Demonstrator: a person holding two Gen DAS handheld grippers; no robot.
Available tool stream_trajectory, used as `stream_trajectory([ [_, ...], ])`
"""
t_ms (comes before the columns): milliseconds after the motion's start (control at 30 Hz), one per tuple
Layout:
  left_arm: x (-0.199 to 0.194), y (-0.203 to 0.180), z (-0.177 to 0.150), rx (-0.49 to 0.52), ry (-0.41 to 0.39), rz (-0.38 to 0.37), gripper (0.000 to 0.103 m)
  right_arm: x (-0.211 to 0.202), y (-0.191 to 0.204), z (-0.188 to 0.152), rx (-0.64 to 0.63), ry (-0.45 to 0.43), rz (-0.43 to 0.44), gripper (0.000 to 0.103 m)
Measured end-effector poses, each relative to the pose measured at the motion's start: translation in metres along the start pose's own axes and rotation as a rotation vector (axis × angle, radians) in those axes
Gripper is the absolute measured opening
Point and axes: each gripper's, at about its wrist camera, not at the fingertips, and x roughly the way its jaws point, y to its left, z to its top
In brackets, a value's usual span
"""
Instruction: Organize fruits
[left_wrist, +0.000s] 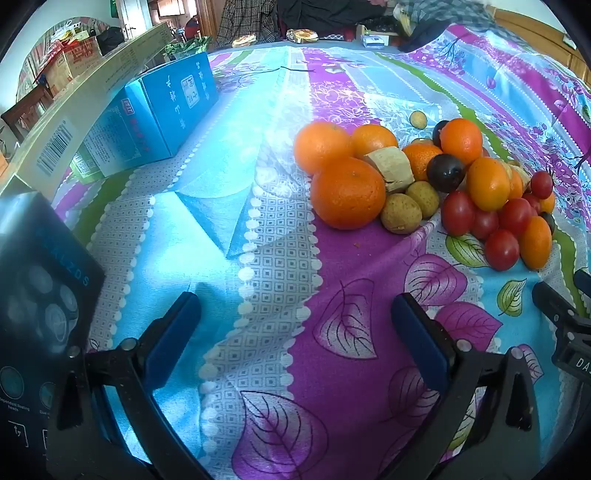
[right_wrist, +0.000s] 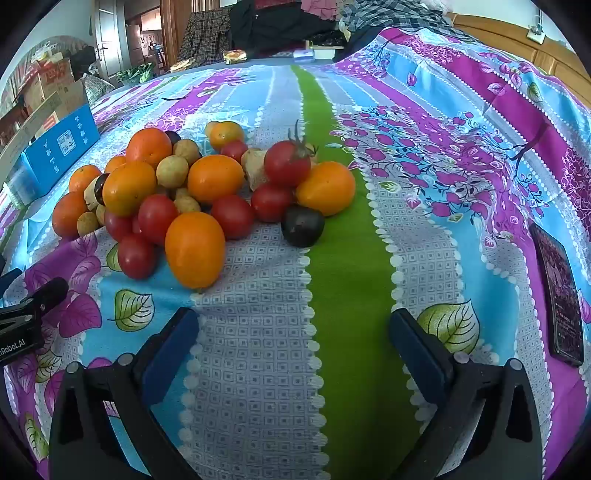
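The left gripper (left_wrist: 295, 328) hangs released over the cloth, its blue-padded jaws spread wide and holding nothing; the heap of mixed round fruit (left_wrist: 424, 181) lies ahead and to its right, untouched. At the heap's left the big dimpled orange mandarins (left_wrist: 347, 192) lean on each other with a pale tan chunk of ginger-like root (left_wrist: 393, 168) wedged between; pulling one could, I judge, send its neighbours rolling. Further right the small glossy red cherry tomatoes (right_wrist: 157, 218) and smooth oval orange-yellow tomatoes (right_wrist: 195, 249) are stacked loosely; a hard pinch might burst them, and a dark purple plum-like fruit (right_wrist: 303, 225) at the near edge could roll off. The right gripper (right_wrist: 293, 332) is likewise spread and bare, near the heap's right side; both grippers reaching together might collide.

The surface is a soft, creased floral bedsheet in purple, blue and green (right_wrist: 351, 258), so fruit may settle unevenly; a bright blue printed carton (left_wrist: 173, 110) stands far left, a dark flat phone (right_wrist: 559, 291) lies far right, clothes and boxes beyond.
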Motion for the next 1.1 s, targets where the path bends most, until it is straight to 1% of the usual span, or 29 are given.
stream_trajectory([
  [1100, 0.0000, 0.0000, 0.0000, 0.000, 0.000, 0.000, 0.103, -0.0006, -0.0006, 0.0004, 0.010, -0.005, -0.006, 0.103],
])
